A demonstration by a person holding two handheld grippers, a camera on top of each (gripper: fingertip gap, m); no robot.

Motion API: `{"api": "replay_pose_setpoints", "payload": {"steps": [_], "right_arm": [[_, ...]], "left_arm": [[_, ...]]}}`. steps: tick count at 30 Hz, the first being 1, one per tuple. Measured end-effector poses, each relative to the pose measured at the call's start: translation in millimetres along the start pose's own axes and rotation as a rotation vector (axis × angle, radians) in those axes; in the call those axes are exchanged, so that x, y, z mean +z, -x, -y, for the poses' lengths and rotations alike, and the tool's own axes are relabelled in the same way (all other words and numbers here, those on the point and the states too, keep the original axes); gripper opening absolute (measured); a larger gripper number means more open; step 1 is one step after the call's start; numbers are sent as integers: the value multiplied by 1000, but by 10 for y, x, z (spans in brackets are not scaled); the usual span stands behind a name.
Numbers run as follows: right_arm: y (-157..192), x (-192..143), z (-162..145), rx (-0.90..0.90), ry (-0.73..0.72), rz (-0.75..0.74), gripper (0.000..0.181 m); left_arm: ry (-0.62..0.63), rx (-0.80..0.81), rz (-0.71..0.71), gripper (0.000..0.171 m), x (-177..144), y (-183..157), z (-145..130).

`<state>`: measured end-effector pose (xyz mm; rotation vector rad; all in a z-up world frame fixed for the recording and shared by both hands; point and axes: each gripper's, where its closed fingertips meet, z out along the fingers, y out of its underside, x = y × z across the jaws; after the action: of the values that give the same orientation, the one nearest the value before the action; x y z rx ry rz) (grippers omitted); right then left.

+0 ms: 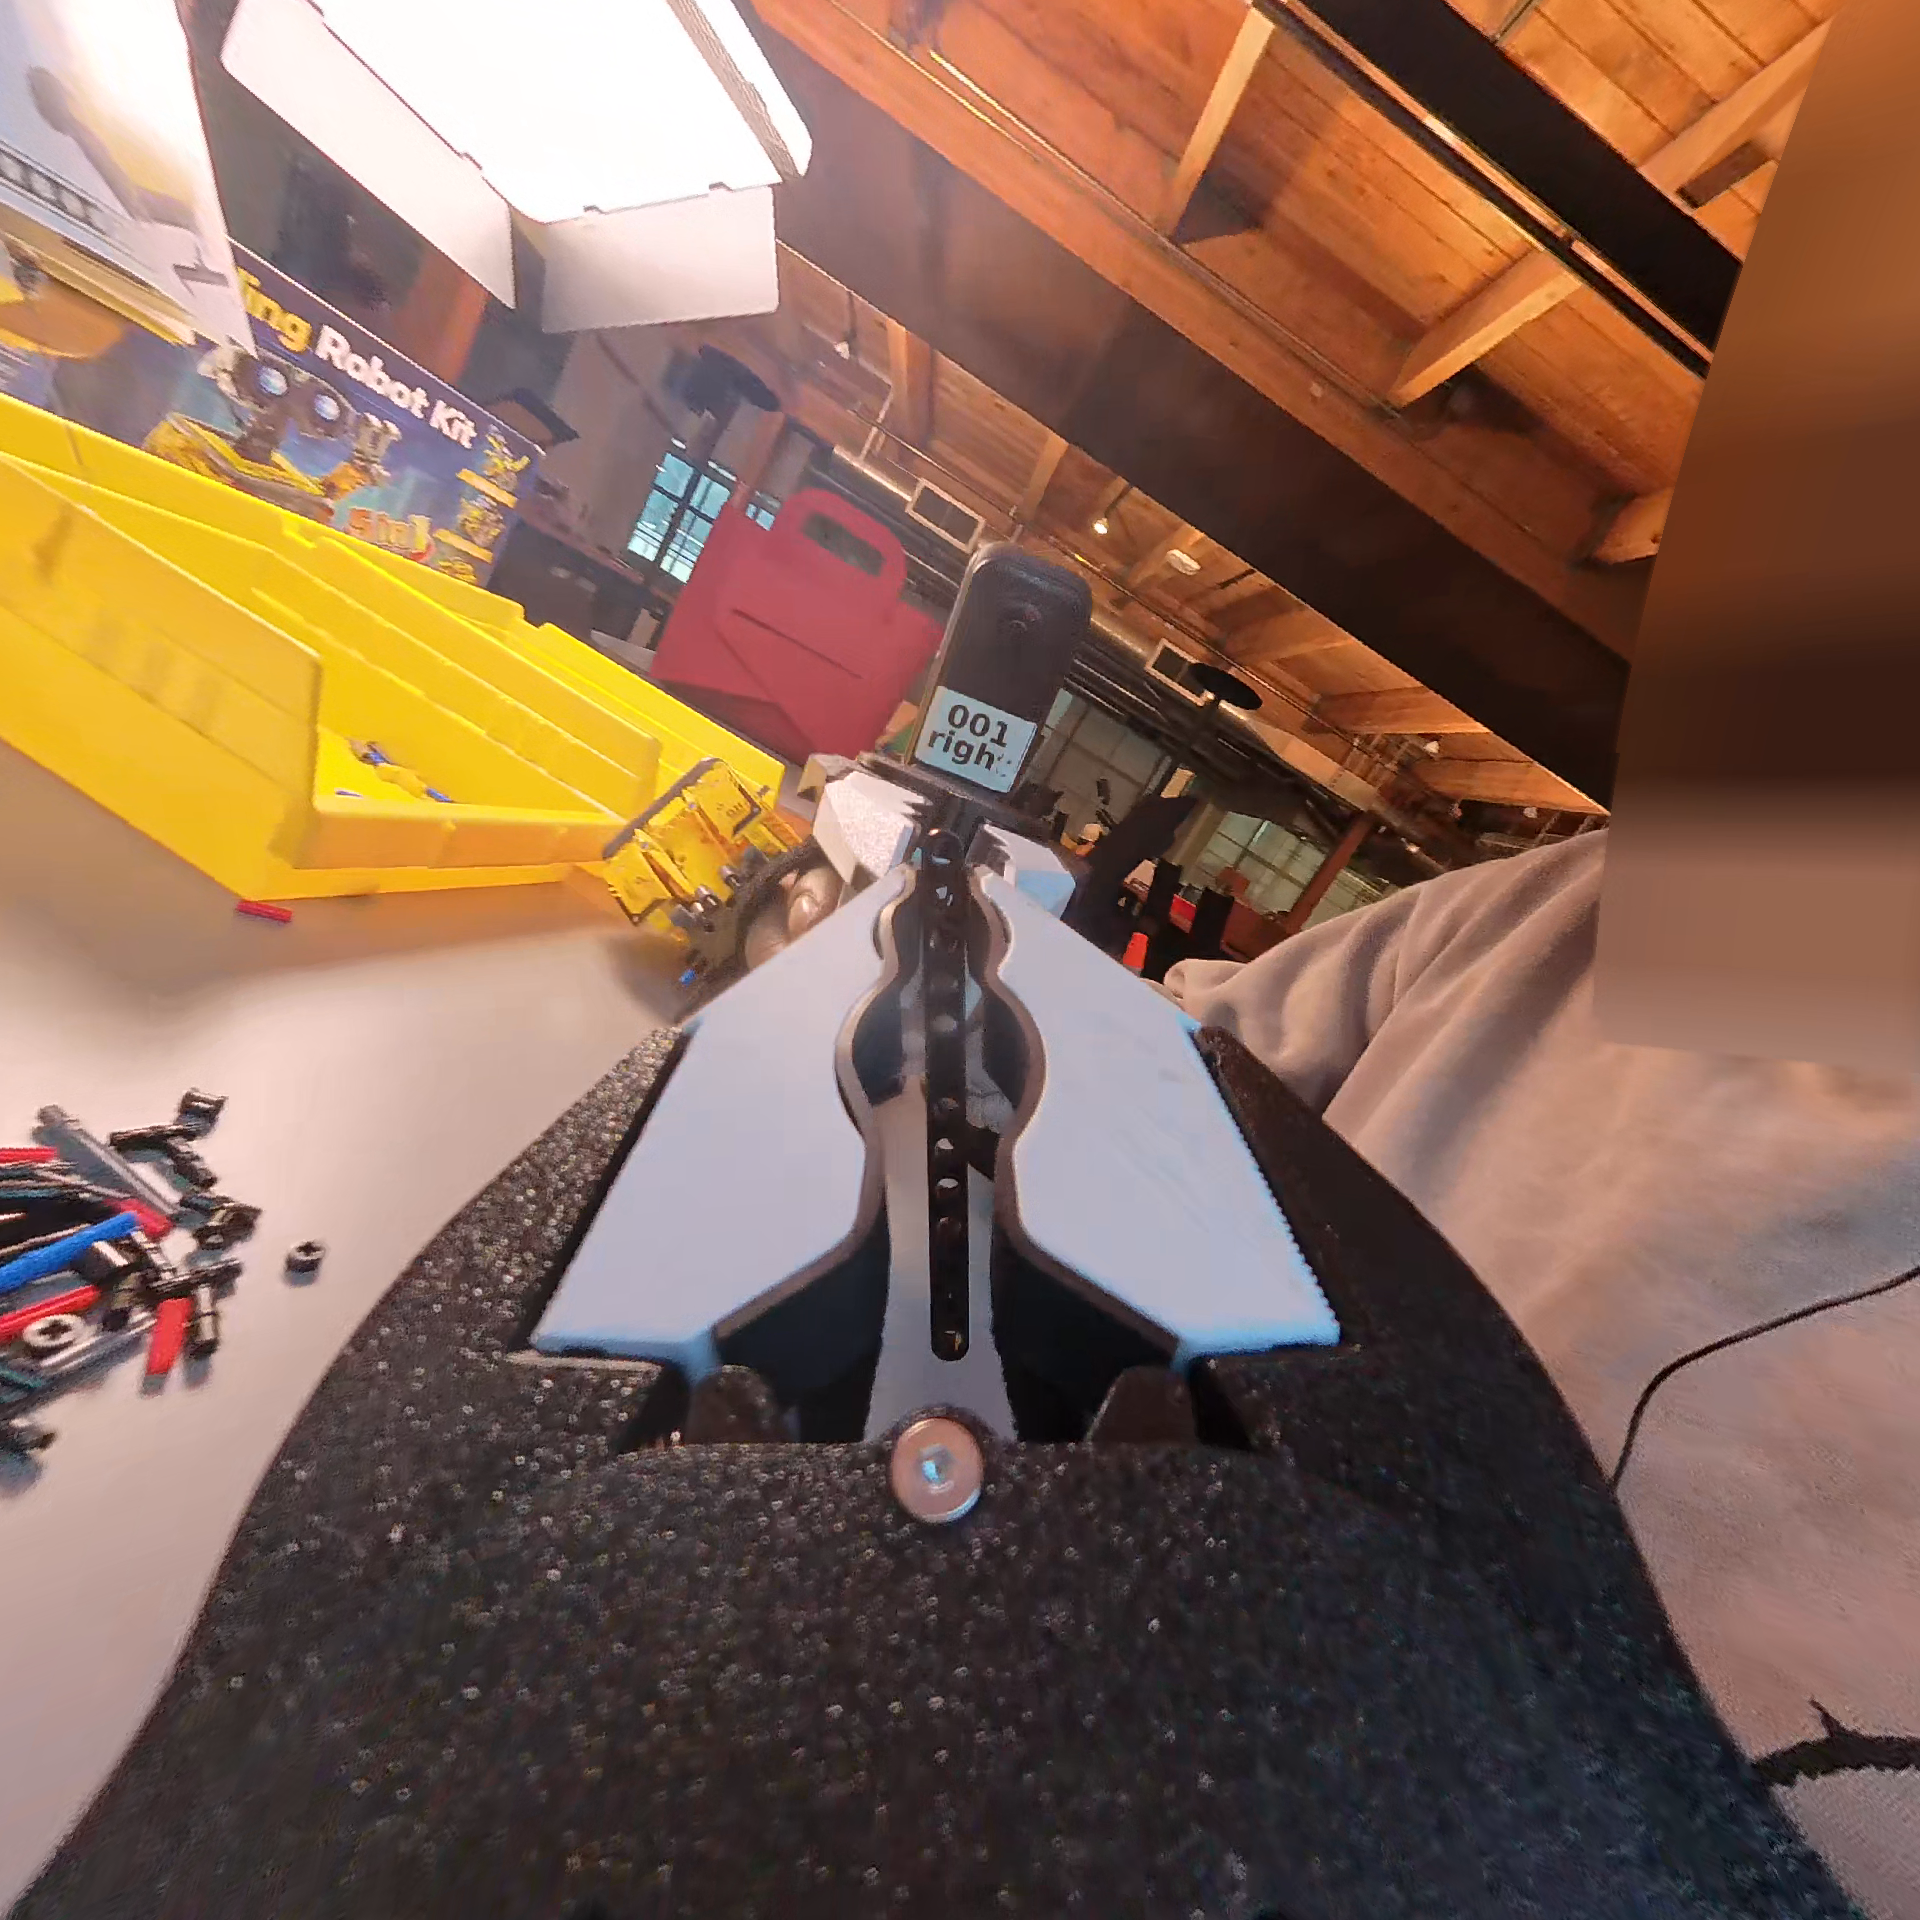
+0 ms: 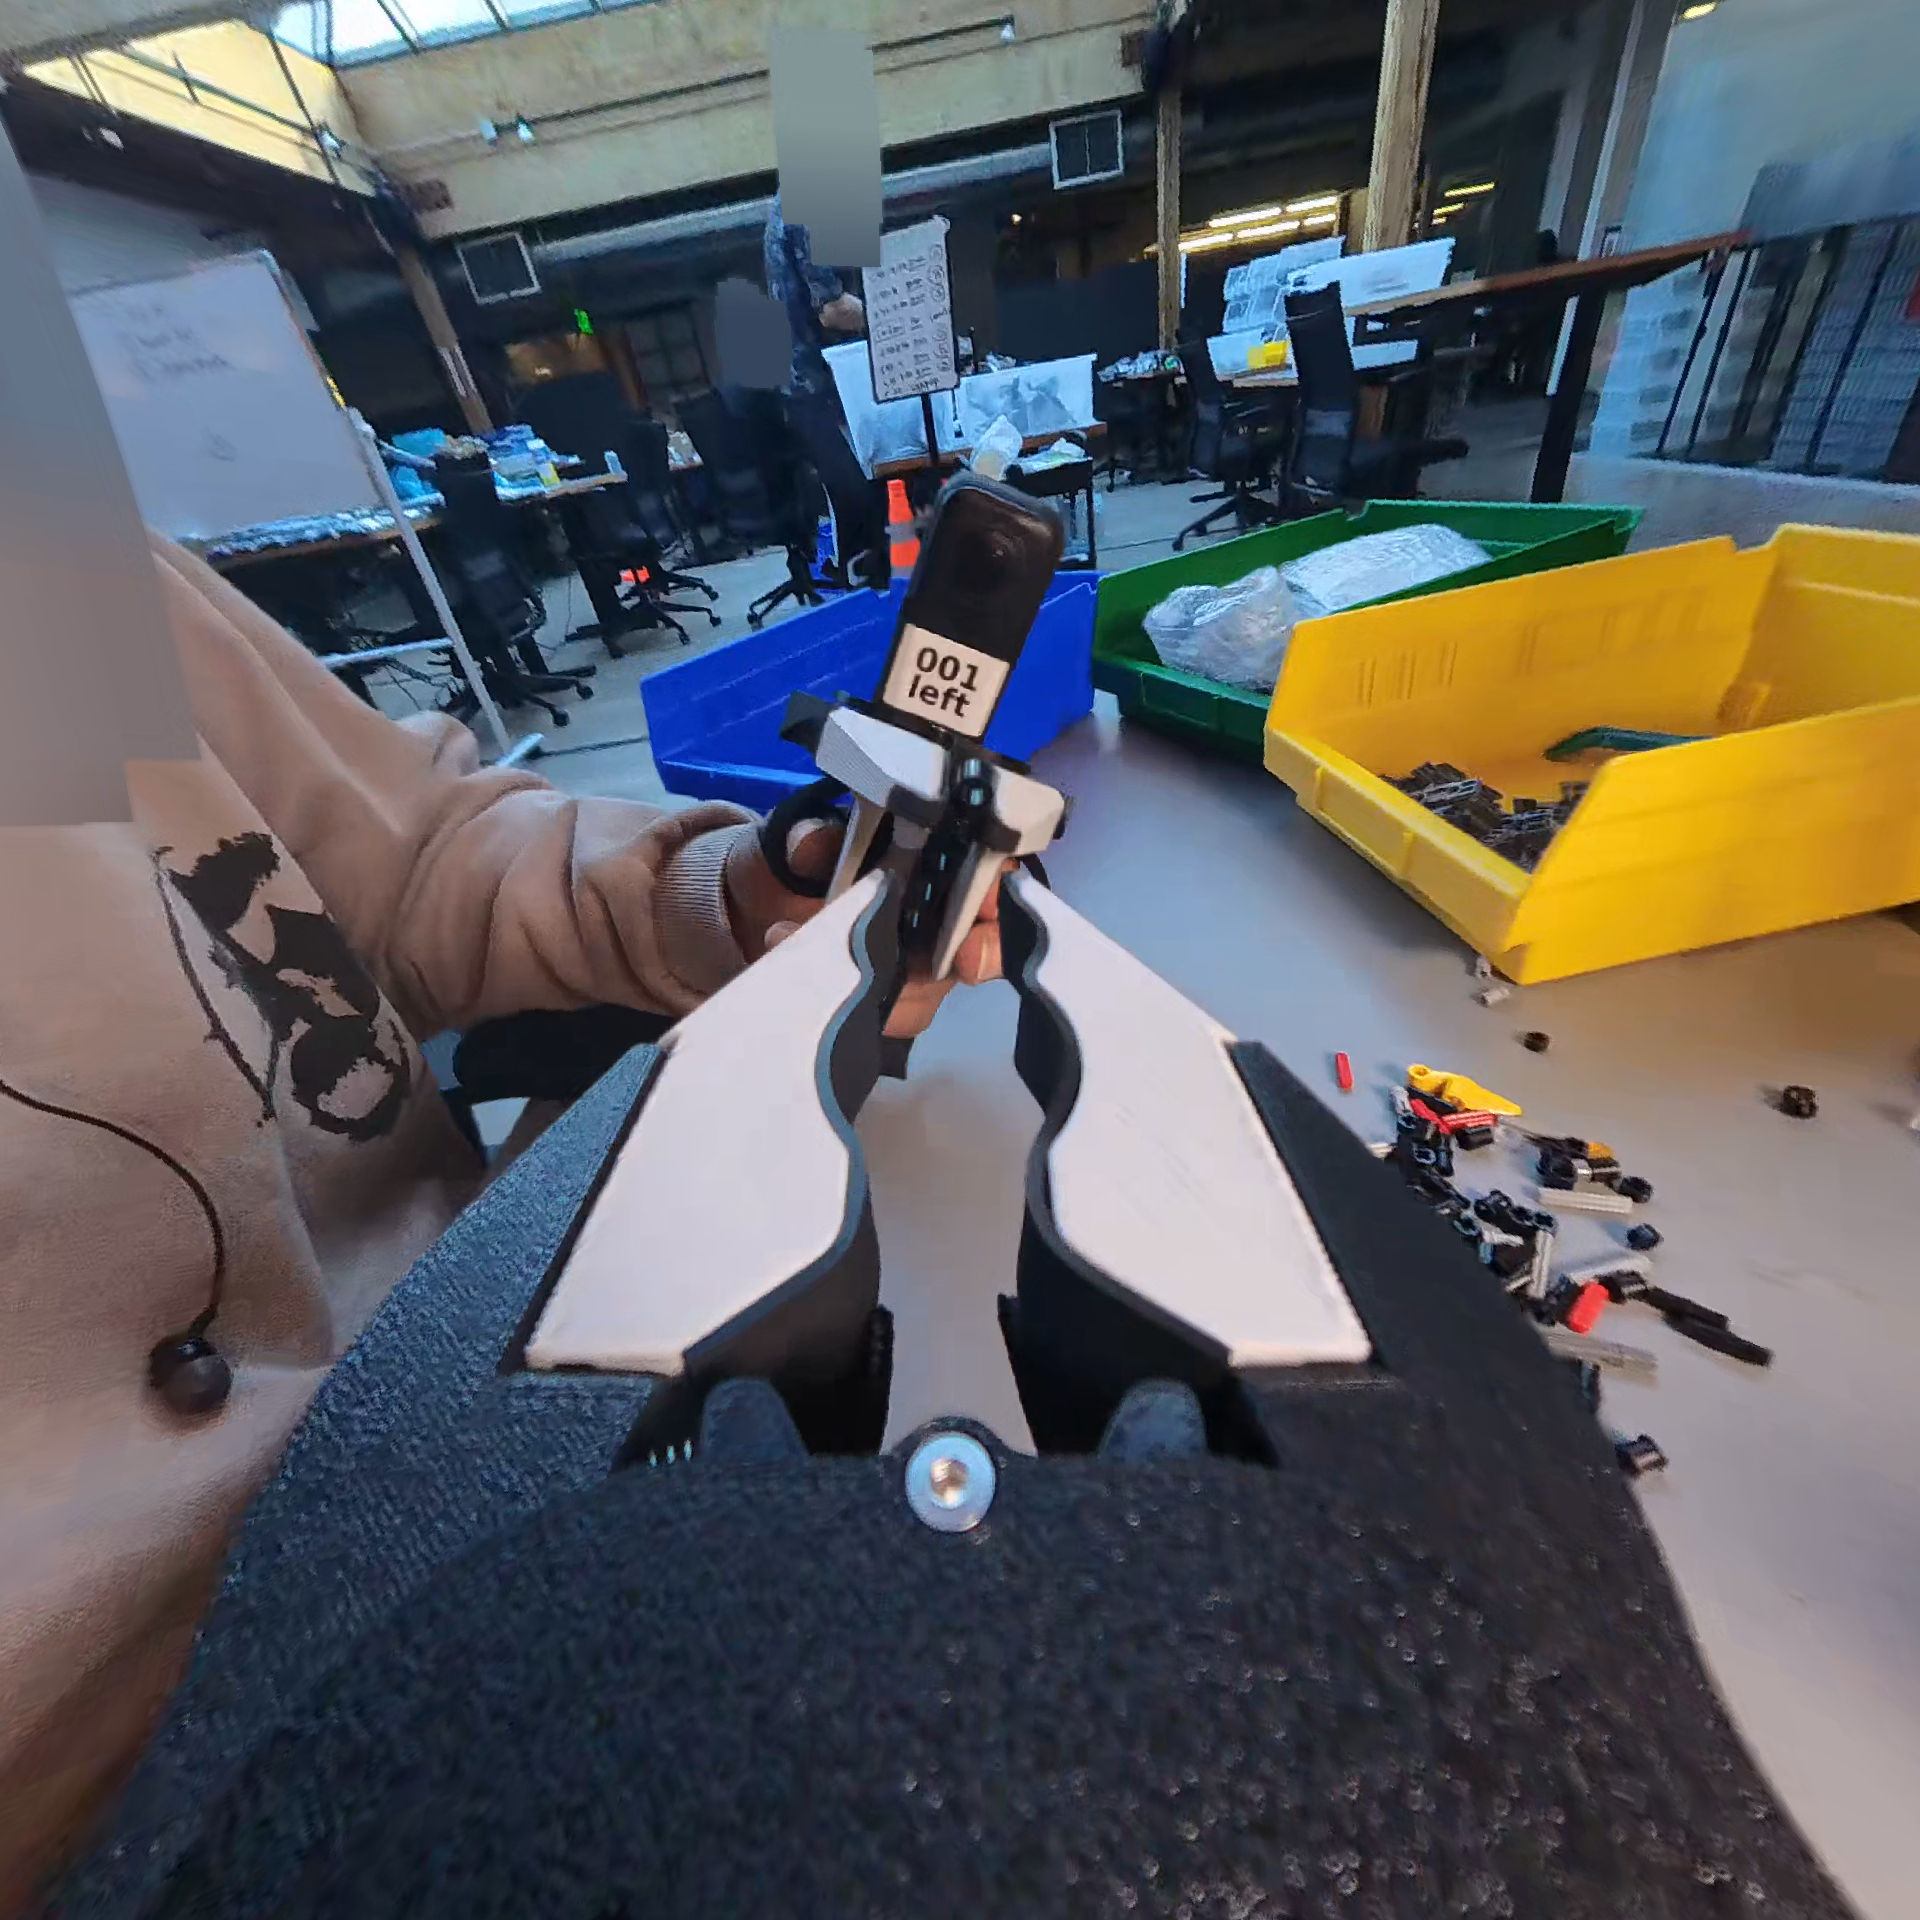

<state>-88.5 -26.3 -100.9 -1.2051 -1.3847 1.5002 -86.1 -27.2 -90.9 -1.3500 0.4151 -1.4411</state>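
The far end of the black perforated beam (image 1: 948,1101) is lost against the right gripper's (image 1: 940,831) grey body, so whether those fingers touch it cannot be told from the left wrist view. In the right wrist view the beam (image 2: 940,873) is foreshortened to a short dark strip with small holes, partly masked by the left gripper (image 2: 935,883) that carries it. A blurred patch covers the right edge of the left view, and the loose small parts (image 1: 114,1257) on the grey table (image 1: 364,1039) run off the frame's left edge.

The left gripper (image 1: 948,914) is clamped narrowly on the beam, which lies in the slot between its pale fingers (image 1: 727,1143). The beam's long axis runs along the fingers, pointing away from the camera toward the right gripper. The right gripper (image 2: 943,904) stands parted, its tips either side of the beam's end (contact unclear).

Beyond lie a yellow bin (image 2: 1558,748), a blue bin (image 2: 748,696) and a green bin (image 2: 1195,665). A person's sleeve (image 2: 499,862) reaches in from the left.
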Motion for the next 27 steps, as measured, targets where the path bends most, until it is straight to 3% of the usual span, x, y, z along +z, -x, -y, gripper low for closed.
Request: {"api": "replay_pose_setpoints", "payload": {"steps": [11, 14, 20, 27], "right_arm": [[74, 30, -102, 32, 12, 3, 6], [34, -4, -104, 61, -1, 5, 6], [64, -10, -125, 86, 13, 36, 6], [84, -11, -161, 92, 36, 49, 6]], "left_arm": [[43, 56, 2, 7, 80, -26, -115], [42, 44, -3, 15, 63, -26, -102], [84, 80, 23, 6, 64, -5, -153], [122, 110, 44, 10, 61, 9, -203]]}}
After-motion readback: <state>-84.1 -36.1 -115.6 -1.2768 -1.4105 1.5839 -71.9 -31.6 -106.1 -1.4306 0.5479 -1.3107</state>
